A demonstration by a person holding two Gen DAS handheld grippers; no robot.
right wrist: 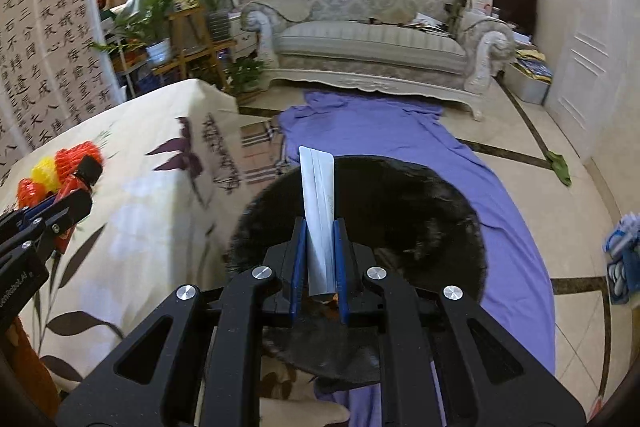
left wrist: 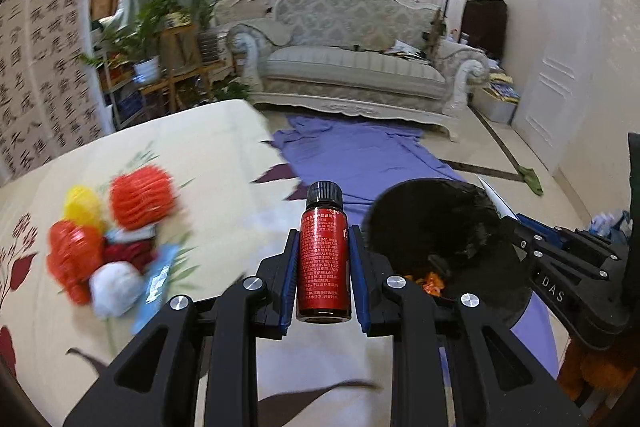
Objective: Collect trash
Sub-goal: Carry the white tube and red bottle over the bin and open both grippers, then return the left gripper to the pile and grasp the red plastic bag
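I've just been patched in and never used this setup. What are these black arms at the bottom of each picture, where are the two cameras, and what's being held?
The black arms are hand-held tongs, one in each of a person's hands, each with a camera looking forward along its fingers. In the left wrist view, the left tongs are shut on a small red bottle with a black cap. In the right wrist view, the right tongs are shut on a flat silver packet. Both hang near a black bin bag on a purple cloth. On the floral tablecloth lies a blurred pile of red, yellow and white trash.
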